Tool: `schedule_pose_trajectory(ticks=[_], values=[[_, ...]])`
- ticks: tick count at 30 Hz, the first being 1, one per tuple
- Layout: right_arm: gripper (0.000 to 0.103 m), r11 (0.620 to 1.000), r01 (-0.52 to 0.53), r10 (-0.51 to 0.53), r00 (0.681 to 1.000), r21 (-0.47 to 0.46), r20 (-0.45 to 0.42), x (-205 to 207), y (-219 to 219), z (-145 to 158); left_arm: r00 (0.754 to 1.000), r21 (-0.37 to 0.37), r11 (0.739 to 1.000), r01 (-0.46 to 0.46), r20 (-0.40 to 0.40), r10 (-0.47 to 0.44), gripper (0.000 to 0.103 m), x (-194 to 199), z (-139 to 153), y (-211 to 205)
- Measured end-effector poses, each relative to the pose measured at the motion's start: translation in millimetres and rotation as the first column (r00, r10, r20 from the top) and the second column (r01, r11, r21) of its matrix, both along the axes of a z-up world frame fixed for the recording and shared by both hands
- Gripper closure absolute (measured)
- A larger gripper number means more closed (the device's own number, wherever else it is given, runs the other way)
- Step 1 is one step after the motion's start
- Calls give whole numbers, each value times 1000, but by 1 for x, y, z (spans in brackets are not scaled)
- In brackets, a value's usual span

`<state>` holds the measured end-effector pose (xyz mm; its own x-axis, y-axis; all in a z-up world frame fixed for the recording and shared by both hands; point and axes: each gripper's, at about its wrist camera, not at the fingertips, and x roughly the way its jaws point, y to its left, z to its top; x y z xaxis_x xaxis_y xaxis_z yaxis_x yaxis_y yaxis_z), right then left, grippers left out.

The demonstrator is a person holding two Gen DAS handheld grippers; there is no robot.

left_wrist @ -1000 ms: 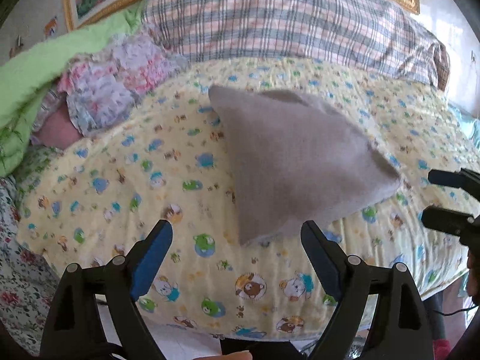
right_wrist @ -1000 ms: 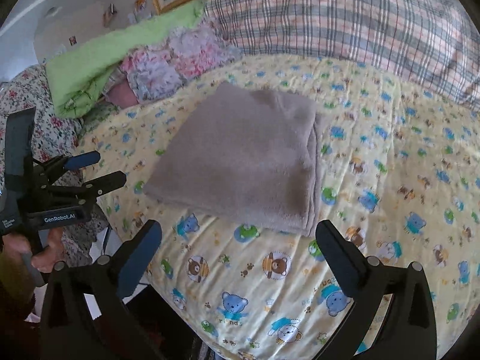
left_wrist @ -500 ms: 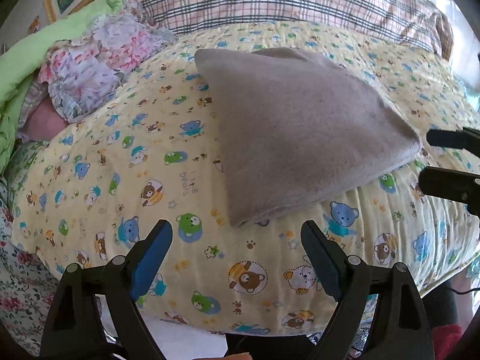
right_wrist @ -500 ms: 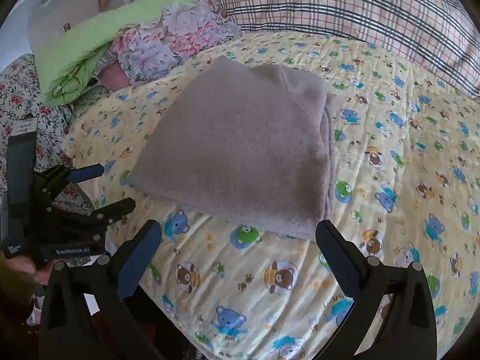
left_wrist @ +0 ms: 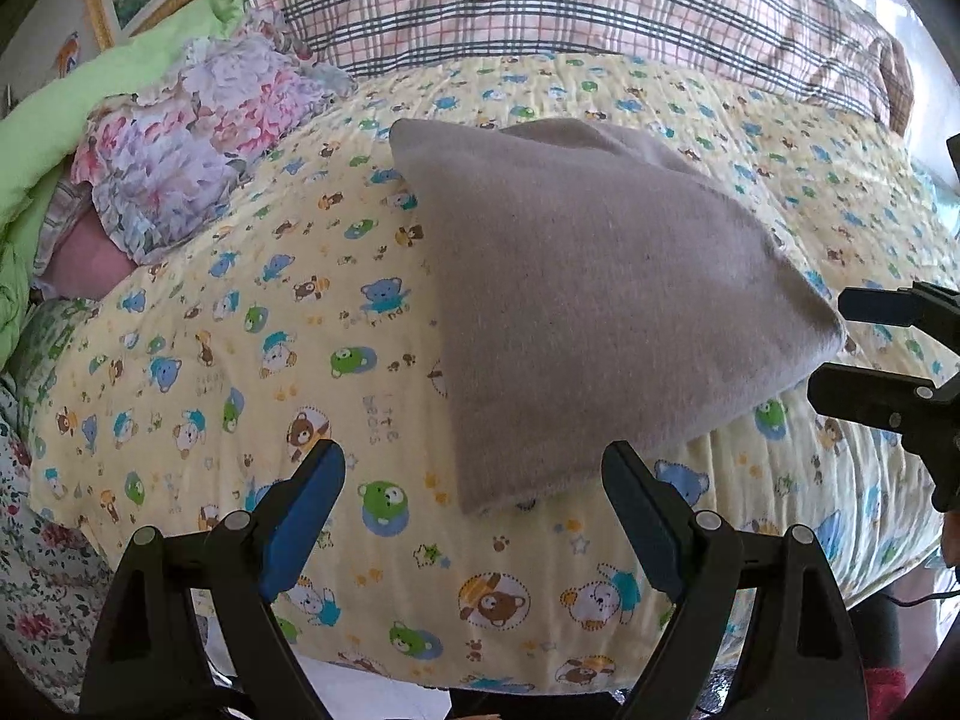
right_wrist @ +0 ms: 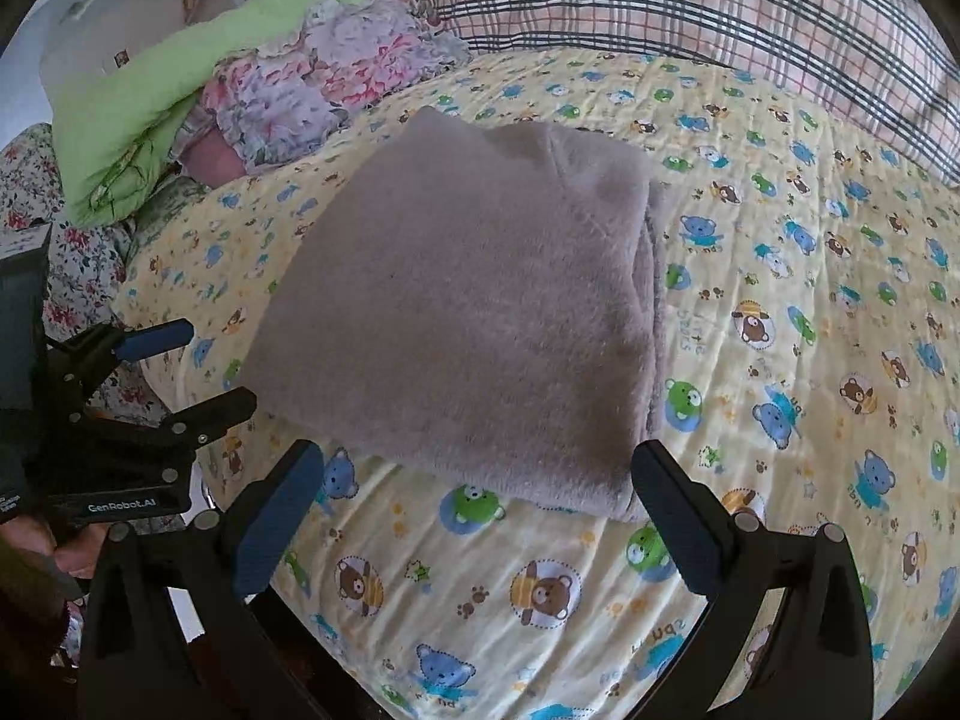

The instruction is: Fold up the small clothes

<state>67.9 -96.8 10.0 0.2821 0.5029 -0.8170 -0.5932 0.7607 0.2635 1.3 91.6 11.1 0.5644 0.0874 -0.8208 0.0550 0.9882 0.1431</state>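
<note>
A folded grey-brown fleece garment [left_wrist: 600, 312] lies flat on the yellow bear-print quilt [left_wrist: 252, 360]; it also shows in the right wrist view [right_wrist: 474, 324], with its stacked folded edges on the right side. My left gripper [left_wrist: 474, 480] is open and empty, just in front of the garment's near corner. My right gripper [right_wrist: 480, 480] is open and empty, its jaws level with the garment's near edge. Each gripper shows in the other's view: the right one [left_wrist: 840, 348] beside the garment's right corner, the left one [right_wrist: 210, 369] at its left corner.
A plaid pillow [left_wrist: 570, 6] lies across the back of the bed. A floral ruffled cloth [left_wrist: 192, 138] and a green blanket [left_wrist: 66, 138] are piled at the back left. The quilt's front edge drops off below the grippers [right_wrist: 372, 648].
Both grippers have moved closer to the garment, which now looms larger in both views. Both stay open and the garment has not moved.
</note>
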Motion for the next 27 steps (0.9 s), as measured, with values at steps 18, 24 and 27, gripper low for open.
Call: schedule_pose_trajectory(ticks=[18, 24, 27], values=[[1, 1000, -21, 22, 1000, 2, -21, 18, 10, 3, 999, -14, 1000, -6, -43, 5, 15, 16, -1, -1], [1, 1000, -27, 27, 999, 5, -27, 21, 12, 3, 999, -14, 1000, -7, -44, 6, 15, 17, 0, -1], [1, 1000, -31, 31, 999, 3, -35, 22, 14, 2, 999, -16, 1000, -8, -46, 8, 15, 19, 1, -1]])
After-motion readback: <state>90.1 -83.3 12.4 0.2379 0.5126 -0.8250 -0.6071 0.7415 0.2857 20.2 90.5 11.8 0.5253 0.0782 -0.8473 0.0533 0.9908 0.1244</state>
